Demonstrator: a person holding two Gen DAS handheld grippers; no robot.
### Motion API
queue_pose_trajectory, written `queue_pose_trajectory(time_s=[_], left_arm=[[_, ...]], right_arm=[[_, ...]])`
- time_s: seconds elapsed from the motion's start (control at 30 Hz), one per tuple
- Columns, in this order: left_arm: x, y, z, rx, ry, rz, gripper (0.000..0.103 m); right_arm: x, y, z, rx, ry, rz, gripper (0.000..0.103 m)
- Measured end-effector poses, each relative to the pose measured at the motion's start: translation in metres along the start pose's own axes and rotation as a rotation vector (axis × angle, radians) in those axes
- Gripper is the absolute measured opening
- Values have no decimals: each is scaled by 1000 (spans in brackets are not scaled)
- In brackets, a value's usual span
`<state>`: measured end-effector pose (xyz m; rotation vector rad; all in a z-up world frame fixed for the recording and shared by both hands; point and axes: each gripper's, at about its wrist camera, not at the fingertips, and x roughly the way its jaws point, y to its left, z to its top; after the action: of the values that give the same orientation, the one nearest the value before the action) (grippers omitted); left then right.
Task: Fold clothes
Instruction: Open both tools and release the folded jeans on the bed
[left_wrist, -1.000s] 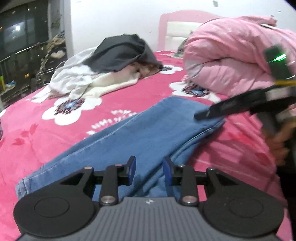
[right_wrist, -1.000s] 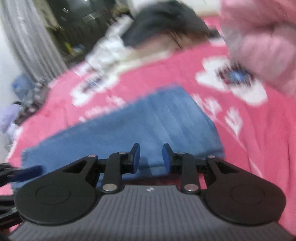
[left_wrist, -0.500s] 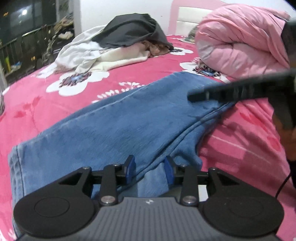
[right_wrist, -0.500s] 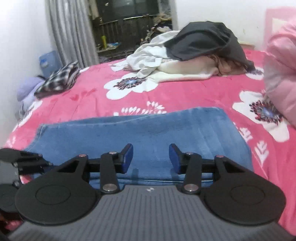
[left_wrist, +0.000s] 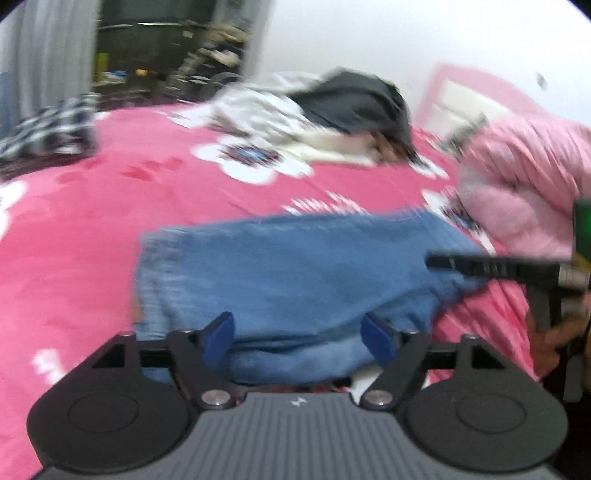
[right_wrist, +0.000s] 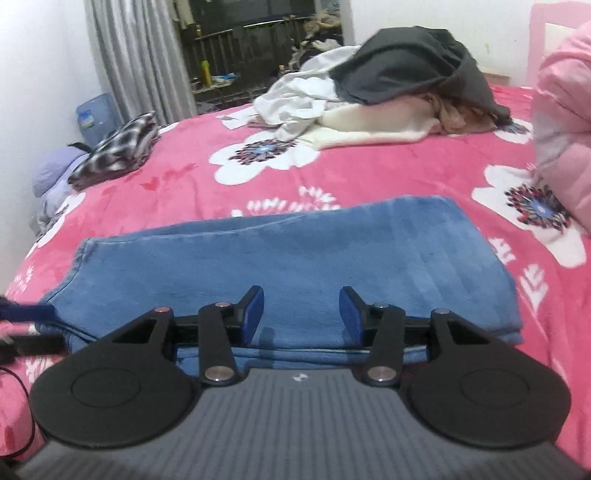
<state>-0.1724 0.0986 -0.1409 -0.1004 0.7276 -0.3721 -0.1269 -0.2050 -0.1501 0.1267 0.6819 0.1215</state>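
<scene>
Blue jeans lie folded lengthwise across the pink flowered bedspread, and also show in the blurred left wrist view. My left gripper is open and empty, its blue pads spread wide over the near edge of the jeans. My right gripper is open and empty, low over the jeans' near edge. The right gripper's finger reaches in from the right in the left wrist view. The left gripper's tip shows at the left edge of the right wrist view.
A pile of white and dark grey clothes lies at the far side of the bed. A rolled pink quilt sits at the right. A checked garment lies at the left edge by a curtain.
My left gripper has opened much wider and swung left, so its view blurs. My right gripper has opened further and holds near the jeans' edge.
</scene>
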Motion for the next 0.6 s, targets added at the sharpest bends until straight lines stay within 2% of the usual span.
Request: queue_pose_trajectory(time_s=[0.1,0.23,0.4,0.6], left_arm=[[1,26,8,-96,-24,81,91],[30,62,18,-218,45,86,91],[69,102,23,-389,133,-1,91],[102,136,26,-533,138,-125,91]], right_arm=[[4,0,-2,9,19,7,45],[6,-3,-8,25,42,1,45],[8,-7,-10,44,56,-6,45],[13,-8,-12,49,67,-4,46]])
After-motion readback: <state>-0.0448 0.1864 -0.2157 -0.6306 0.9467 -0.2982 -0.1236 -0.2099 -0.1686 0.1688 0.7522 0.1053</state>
